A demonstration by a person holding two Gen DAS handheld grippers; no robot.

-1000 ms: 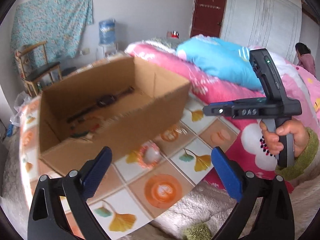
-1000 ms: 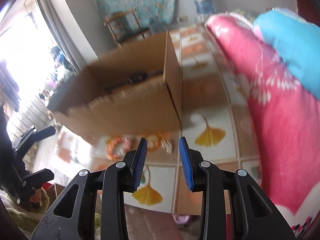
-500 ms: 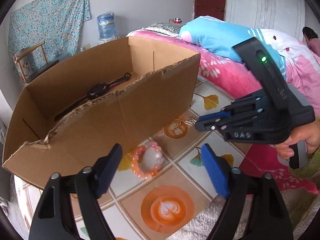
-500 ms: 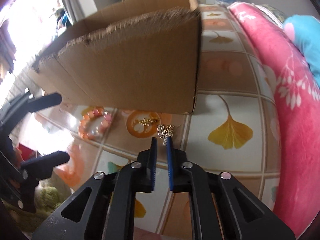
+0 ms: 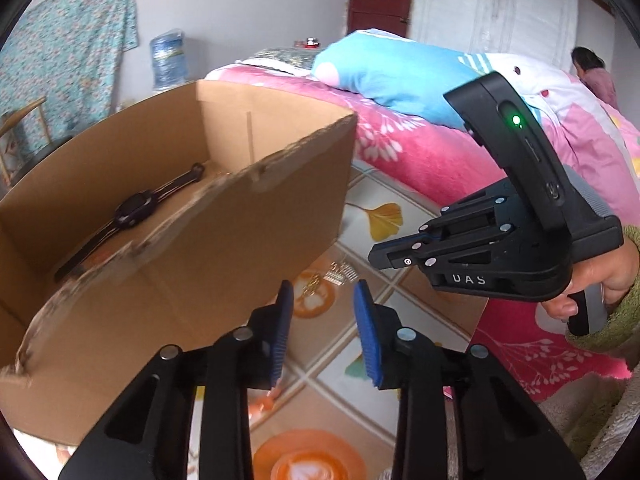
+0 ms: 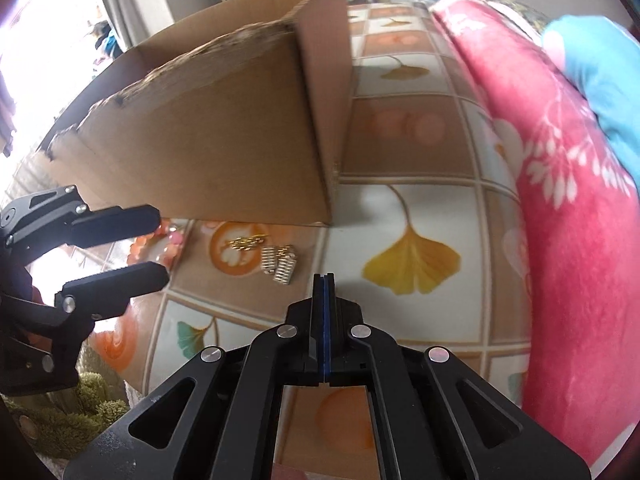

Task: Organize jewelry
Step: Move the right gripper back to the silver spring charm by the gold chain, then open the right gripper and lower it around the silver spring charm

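Two claws close on jewelry beside a cardboard box (image 6: pixel 224 132) on the patterned worktop (image 6: pixel 420 208). Right claw (image 6: pixel 324 276) is pressed together, empty — silver clips (image 6: pixel 280 266) and gold chain (image 6: pixel 246 243) lie just upper left of its tip, chain running sideways. Left claw (image 5: pixel 323 292), jaws just narrowing yet apart, holds nothing; a beaded bracelet (image 6: pixel 172 240) is half hidden behind it. A watch (image 5: pixel 134 210) lies inside the box.

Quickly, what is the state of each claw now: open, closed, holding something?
Left claw: open, just been closing, nothing between its jaws.
Right claw: closed, holding nothing.
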